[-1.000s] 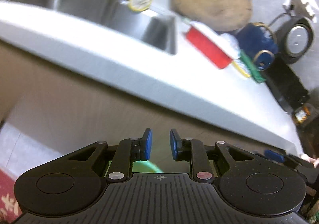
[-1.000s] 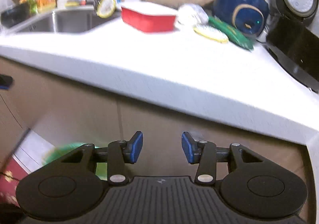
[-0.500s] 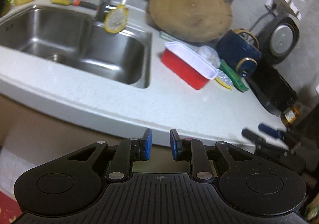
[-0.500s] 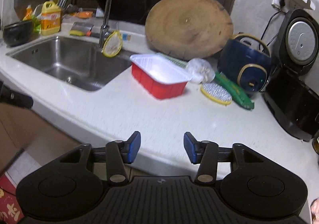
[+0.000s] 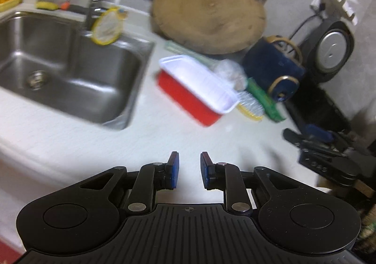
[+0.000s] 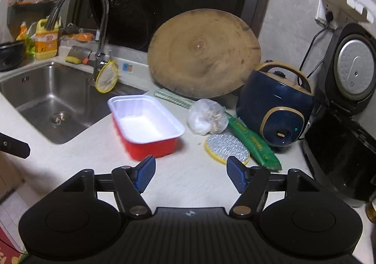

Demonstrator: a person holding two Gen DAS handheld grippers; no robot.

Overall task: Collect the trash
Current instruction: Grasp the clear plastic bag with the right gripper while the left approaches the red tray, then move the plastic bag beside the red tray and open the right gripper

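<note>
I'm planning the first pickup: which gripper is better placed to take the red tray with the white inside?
Right, probably. The right gripper is open wide, and the red tray with white inside sits just ahead of its left fingertip. The left gripper has a narrower gap, with the tray farther off.

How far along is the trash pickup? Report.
Nothing looks collected yet. Left gripper and right gripper are both open and empty above the counter. Still lying there: red tray, plastic bag, green wrapper.
</note>
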